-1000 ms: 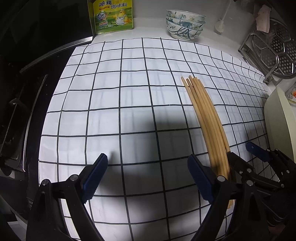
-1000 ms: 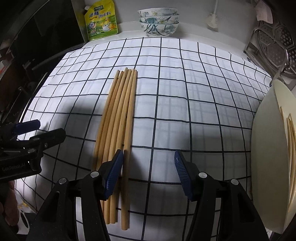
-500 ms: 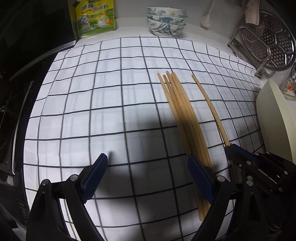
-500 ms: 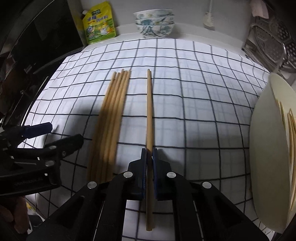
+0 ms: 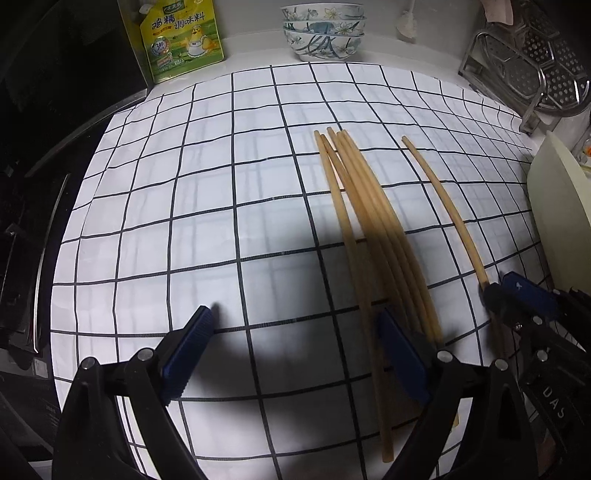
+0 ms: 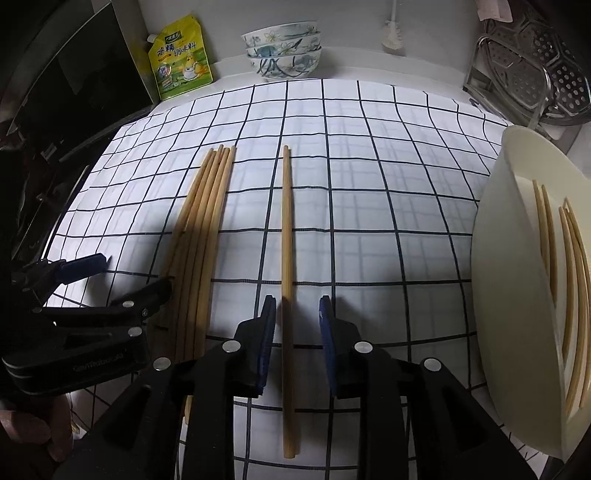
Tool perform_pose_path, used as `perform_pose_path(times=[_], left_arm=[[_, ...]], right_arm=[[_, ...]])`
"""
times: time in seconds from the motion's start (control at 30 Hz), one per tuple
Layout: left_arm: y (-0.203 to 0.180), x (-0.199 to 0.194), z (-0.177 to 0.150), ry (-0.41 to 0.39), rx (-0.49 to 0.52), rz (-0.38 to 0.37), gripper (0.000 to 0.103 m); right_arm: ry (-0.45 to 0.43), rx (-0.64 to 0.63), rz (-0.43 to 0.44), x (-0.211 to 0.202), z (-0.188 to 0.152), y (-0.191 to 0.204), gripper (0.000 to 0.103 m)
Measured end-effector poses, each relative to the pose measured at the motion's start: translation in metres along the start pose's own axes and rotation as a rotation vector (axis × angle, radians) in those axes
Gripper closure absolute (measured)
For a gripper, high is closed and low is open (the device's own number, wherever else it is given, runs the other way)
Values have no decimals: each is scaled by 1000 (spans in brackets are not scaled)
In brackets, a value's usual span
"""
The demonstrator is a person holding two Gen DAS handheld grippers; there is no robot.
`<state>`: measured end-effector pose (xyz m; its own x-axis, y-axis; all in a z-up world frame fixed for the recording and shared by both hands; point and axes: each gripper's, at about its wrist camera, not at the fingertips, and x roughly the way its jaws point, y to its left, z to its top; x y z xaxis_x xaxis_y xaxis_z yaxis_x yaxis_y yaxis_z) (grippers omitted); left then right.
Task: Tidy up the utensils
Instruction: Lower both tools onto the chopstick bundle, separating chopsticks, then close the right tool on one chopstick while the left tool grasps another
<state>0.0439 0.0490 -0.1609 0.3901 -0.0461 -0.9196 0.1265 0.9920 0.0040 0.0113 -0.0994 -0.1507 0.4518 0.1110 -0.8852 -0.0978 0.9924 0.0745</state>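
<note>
Kitchen counter under a white cloth (image 6: pixel 369 184) with a dark grid. Behind the cloth, against a pale wall: yellow seasoning pouch (image 6: pixel 183 59), stacked floral bowls (image 6: pixel 282 50), white plug (image 6: pixel 392 35). Left of the cloth, black cooktop (image 5: pixel 44 155). Right of it, steel rack (image 6: pixel 532 74). Shadowed near edge.

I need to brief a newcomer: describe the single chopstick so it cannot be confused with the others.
Start at the checked cloth. A bundle of chopsticks lies left of its centre. The single chopstick lies alone to their right, between the open right gripper fingers.
</note>
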Motion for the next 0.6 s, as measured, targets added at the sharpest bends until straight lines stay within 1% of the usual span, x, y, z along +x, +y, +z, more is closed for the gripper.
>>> perform_pose_path(times=[0.13,0.33,0.4,0.47,0.5,0.53,0.57,0.6], left_arm=[[4,1,2,-3,-15,4,14],[5,5,11,-28,-38,12,16],[3,4,14,-43,-32,10,25],[0,2,17,-53,-21,5,46],[-2,1,18,-55,-17,1,51],[-3,0,20,-56,-13,-4,63],[-4,-1,20,-56,-10,-8,77],[-4,-1,20,-53,-8,-13,85]], right_arm=[[-5,-2,-8,1,2,0,66],[0,-36,-58,12,8,6,65],[-6,-54,-71,15,9,8,65],[-9,-67,-67,16,10,9,68],[-8,-69,-55,16,10,9,73],[-9,-75,-49,16,11,11,81],[-10,-80,-47,16,12,12,87],[-8,-81,-43,16,12,12,96]])
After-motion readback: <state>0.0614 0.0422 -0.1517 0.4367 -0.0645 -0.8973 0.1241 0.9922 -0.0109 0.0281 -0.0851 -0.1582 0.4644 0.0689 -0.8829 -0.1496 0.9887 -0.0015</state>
